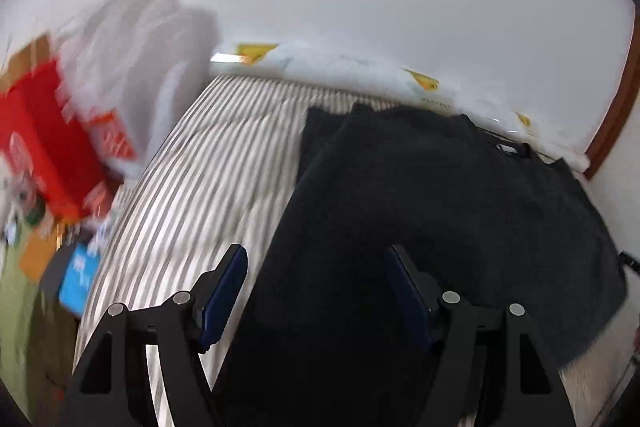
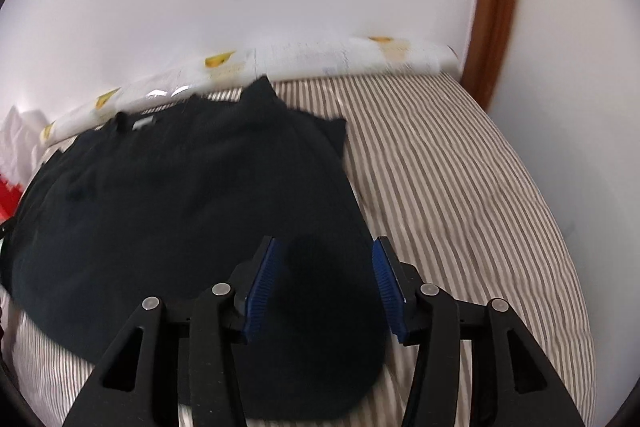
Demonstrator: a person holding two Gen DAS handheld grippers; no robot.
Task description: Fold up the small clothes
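A black garment (image 1: 420,195) lies spread flat on a striped bed sheet (image 1: 208,167), one sleeve folded in toward the far side. My left gripper (image 1: 317,255) hovers over its near left part; the blue pads stand wide apart and nothing is pressed between them. In the right wrist view the same black garment (image 2: 180,195) fills the left and middle. My right gripper (image 2: 325,243) is open above its near right edge. Dark cloth shows below the gap, and the ribbed pads (image 2: 264,279) do not touch it.
A white roll with yellow prints (image 2: 320,55) lies along the wall at the far edge of the bed. Left of the bed are a red box (image 1: 44,139), a white plastic bag (image 1: 132,47) and a blue item (image 1: 78,279). A brown wooden frame (image 2: 496,7) stands at the right. Bare striped sheet (image 2: 460,179) lies right of the garment.
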